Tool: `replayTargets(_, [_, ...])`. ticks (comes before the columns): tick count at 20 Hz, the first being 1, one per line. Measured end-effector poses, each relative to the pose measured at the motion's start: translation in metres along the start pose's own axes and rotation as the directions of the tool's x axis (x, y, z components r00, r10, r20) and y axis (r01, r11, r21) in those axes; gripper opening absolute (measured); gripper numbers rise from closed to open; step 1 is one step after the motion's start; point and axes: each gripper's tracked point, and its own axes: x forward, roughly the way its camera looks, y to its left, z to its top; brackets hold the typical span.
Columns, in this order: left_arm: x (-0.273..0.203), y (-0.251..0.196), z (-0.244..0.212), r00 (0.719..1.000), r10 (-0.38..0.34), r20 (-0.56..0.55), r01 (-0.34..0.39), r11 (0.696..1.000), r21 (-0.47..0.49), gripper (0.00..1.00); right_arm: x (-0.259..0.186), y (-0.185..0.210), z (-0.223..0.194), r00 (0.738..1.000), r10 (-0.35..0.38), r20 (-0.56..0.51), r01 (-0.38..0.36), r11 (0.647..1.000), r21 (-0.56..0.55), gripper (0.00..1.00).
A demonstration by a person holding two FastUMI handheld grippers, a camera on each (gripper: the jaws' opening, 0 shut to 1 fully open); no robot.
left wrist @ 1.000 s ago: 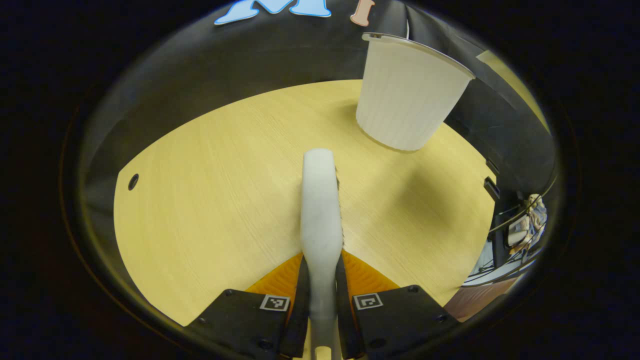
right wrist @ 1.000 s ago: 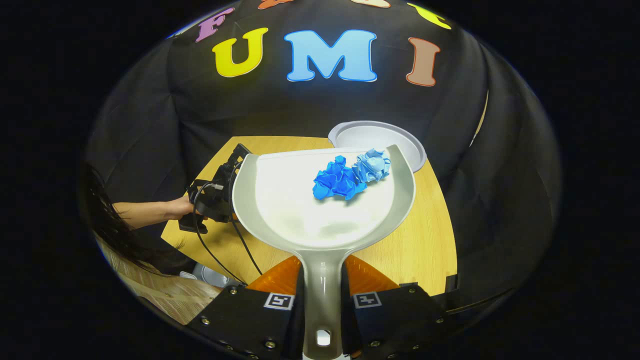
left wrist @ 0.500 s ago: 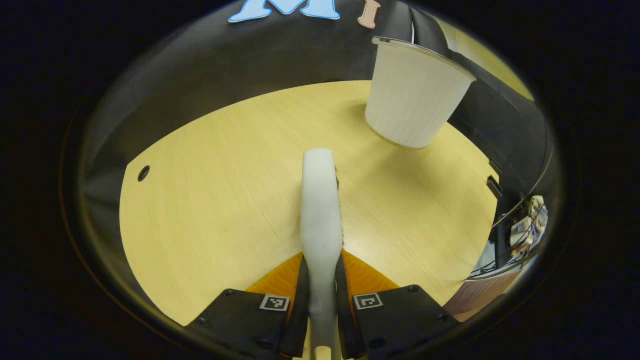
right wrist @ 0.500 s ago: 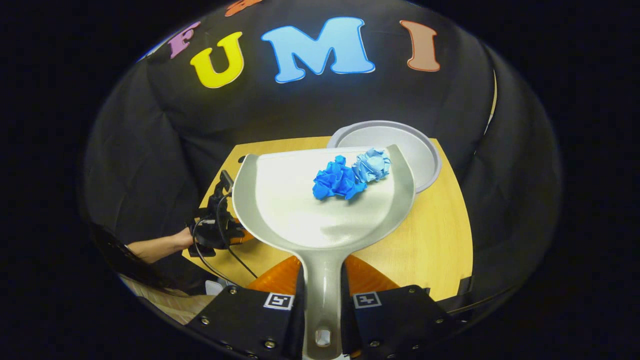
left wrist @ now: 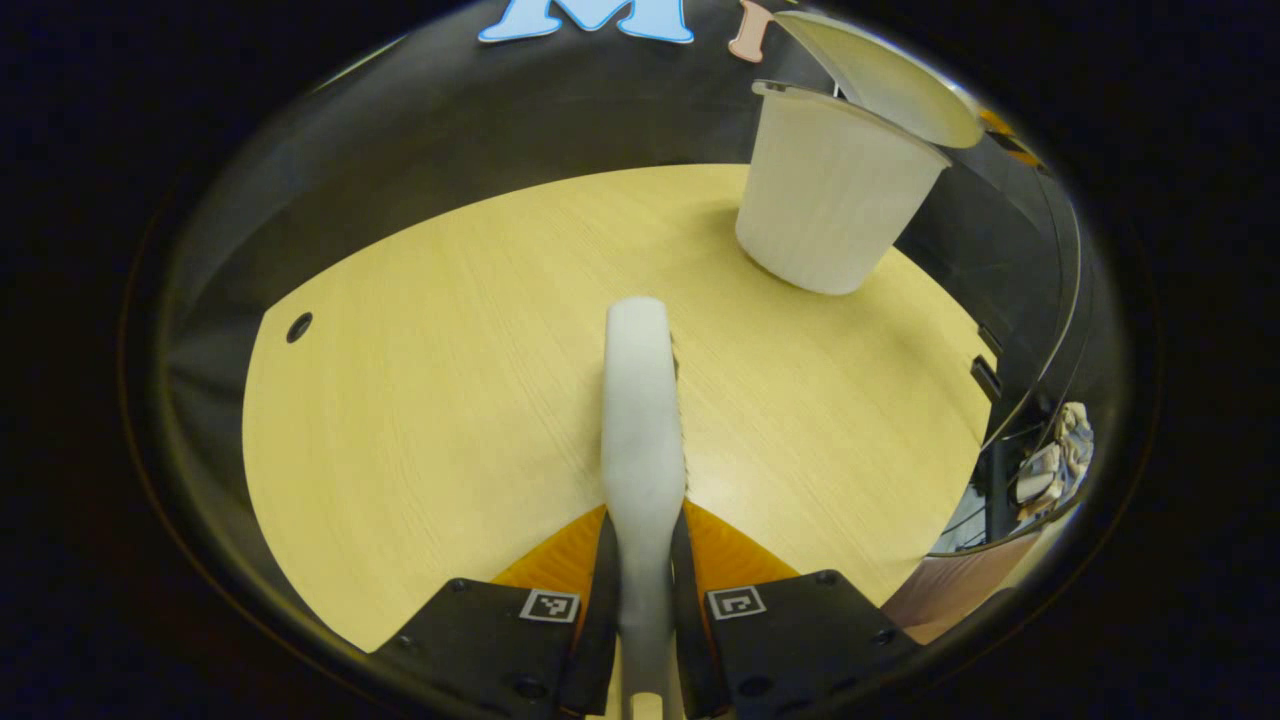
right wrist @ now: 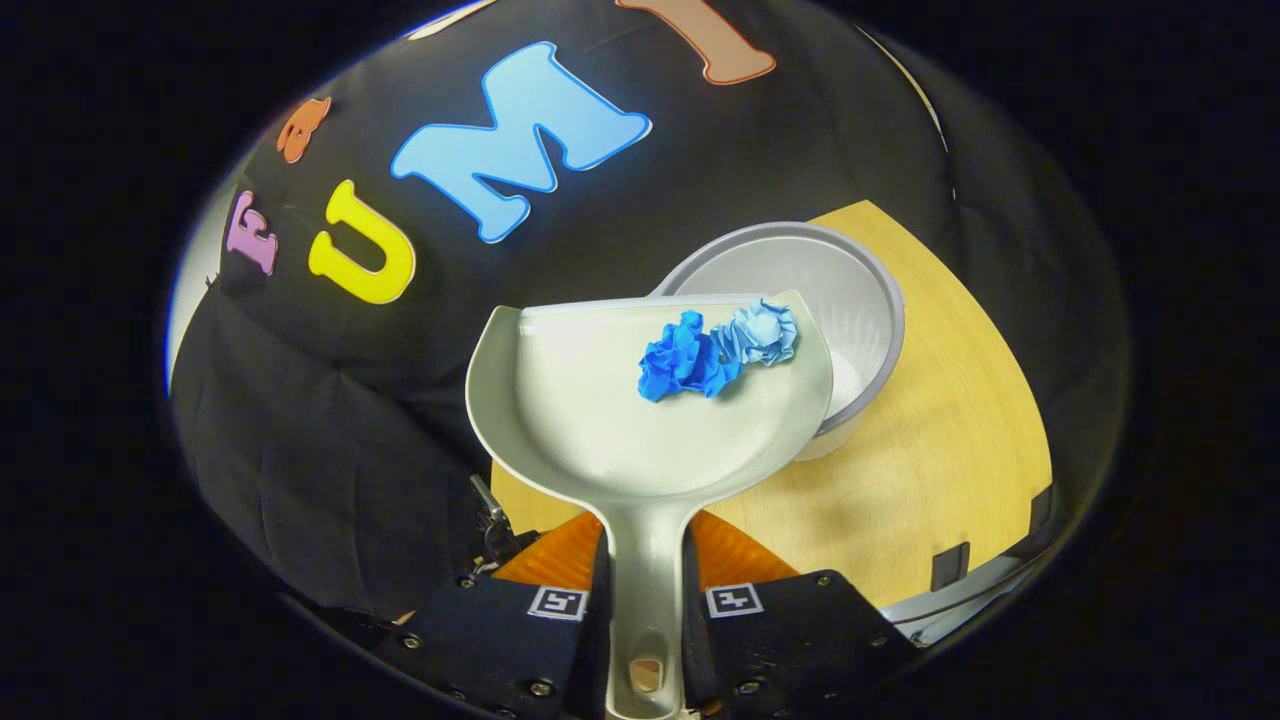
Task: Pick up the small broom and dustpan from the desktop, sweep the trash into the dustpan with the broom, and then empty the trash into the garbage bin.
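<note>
Dustpan handle is sitting pinched in the right gripper, two crumpled blue paper balls lying near its far lip, which is overhanging the white garbage bin. The left gripper is clamping the broom above the wooden desktop, bristles barely showing. The dustpan's underside is peeking in above the bin at far right.

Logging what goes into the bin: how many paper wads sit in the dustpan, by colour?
Dark blue paper wad: 1
Light blue paper wad: 1
Total: 2, both near the front lip of the dustpan, above the garbage bin.
</note>
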Motion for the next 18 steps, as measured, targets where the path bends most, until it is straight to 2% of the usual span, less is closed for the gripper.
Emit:
replayTargets(4, [-0.005,0.003,-0.001,1.000,0.012,0.001,-0.012,1.000,-0.002,0.34,0.003,0.002,0.008,0.996,0.090,0.012,-0.091,0.985,0.149,0.29])
replayTargets(6, [-0.008,0.001,-0.003,1.000,0.010,0.002,-0.010,1.000,-0.006,0.35,0.002,0.006,0.018,0.985,0.168,0.046,-0.174,0.950,0.260,0.29])
replayTargets(12, [-0.015,0.000,-0.008,1.000,0.011,0.004,-0.011,1.000,-0.020,0.35,-0.005,0.014,0.027,0.940,0.300,0.161,-0.341,0.810,0.477,0.28])
replayTargets(14, [-0.018,0.000,-0.010,1.000,0.015,0.005,-0.014,1.000,-0.024,0.35,-0.008,0.012,0.030,0.917,0.343,0.203,-0.398,0.753,0.524,0.28])
replayTargets(16, [-0.020,-0.002,-0.012,1.000,0.015,0.004,-0.015,1.000,-0.027,0.35,-0.010,0.016,0.031,0.902,0.363,0.233,-0.430,0.717,0.549,0.28])
replayTargets(18, [-0.022,-0.003,-0.012,1.000,0.017,0.006,-0.016,0.999,-0.028,0.35,-0.010,0.020,0.032,0.879,0.391,0.272,-0.475,0.665,0.577,0.28])
